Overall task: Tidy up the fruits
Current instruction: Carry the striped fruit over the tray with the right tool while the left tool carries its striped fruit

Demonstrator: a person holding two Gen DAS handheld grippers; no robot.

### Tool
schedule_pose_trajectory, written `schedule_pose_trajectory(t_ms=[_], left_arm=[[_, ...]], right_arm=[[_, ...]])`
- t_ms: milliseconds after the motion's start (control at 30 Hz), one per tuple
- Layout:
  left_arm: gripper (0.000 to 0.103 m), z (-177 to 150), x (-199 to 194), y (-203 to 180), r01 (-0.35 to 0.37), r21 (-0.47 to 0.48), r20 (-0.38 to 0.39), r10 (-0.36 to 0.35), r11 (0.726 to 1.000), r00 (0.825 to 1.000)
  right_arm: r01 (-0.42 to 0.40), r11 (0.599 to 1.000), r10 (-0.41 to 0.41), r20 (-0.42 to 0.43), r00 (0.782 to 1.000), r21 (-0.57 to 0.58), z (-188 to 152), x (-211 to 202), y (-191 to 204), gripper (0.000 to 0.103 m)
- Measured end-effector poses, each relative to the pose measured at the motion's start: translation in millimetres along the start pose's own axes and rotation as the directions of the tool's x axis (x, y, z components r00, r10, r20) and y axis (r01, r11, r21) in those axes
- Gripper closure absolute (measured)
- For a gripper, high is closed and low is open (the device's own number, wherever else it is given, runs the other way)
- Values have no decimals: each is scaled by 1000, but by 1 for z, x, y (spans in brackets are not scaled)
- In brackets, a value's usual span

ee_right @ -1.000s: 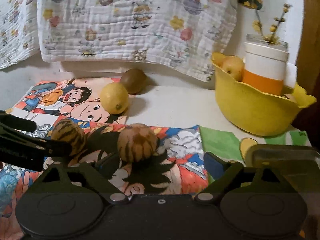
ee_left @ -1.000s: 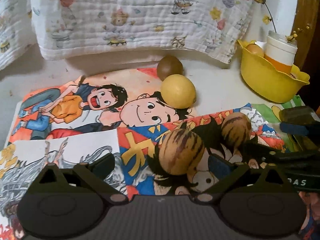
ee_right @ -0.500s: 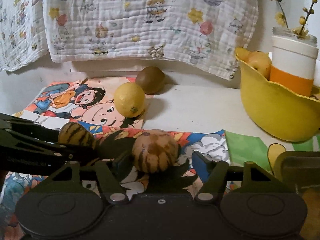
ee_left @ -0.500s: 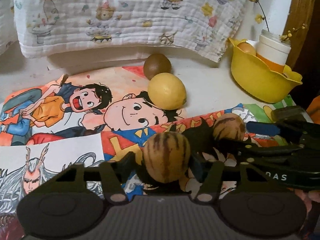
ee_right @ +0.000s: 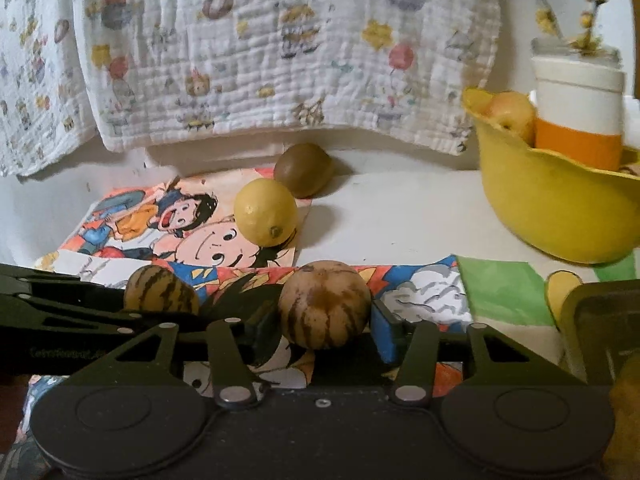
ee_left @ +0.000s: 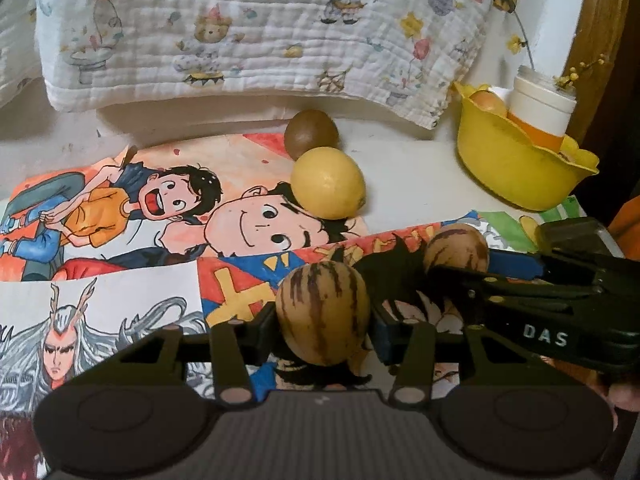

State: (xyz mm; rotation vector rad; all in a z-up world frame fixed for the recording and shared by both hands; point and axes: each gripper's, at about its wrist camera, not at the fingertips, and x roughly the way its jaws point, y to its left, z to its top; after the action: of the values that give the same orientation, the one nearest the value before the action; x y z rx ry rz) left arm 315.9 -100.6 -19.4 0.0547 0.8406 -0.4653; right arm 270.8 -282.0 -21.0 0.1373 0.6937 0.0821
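While each hand-held gripper is clamped on a striped fruit, left (ee_left: 323,320) on one (ee_left: 322,312) and right (ee_right: 325,318) on the other (ee_right: 324,304), neither has left the counter (ee_right: 400,216). One apple (ee_right: 510,114) sits in the yellow bowl (ee_right: 556,208); the lemon (ee_right: 265,212) and kiwi (ee_right: 303,169) wait untouched, so most sorting seems left.

A white printed muslin blanket (ee_left: 256,36) is hanging behind the white tabletop (ee_right: 400,216). Hand-coloured cartoon drawings (ee_left: 120,208) are lying flat, with a white-and-orange cup (ee_right: 576,120) standing right.
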Motion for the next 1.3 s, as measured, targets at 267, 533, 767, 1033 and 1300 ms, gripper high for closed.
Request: schedule_pose_trajectory(t_ms=[267, 533, 767, 1033, 1300], left_arm=[[51, 1, -17, -37, 64, 27, 43, -65, 998, 997], [51, -9, -27, -108, 180, 86, 47, -184, 980, 982], [51, -27, -36, -173, 288, 154, 13, -293, 945, 956], [51, -46, -37, -226, 363, 236, -44, -363, 901, 931], [51, -61, -30, -250, 396, 288, -102, -383, 872, 918]], right_arm=[[52, 997, -58, 104, 993, 56, -15, -76, -25, 51], [201, 972, -218, 161, 962, 118, -39, -167, -83, 51], [308, 939, -328, 130, 936, 153, -75, -217, -121, 51], [379, 905, -401, 88, 912, 195, -117, -255, -134, 51], [378, 900, -388, 3, 922, 217, -145, -261, -128, 51]])
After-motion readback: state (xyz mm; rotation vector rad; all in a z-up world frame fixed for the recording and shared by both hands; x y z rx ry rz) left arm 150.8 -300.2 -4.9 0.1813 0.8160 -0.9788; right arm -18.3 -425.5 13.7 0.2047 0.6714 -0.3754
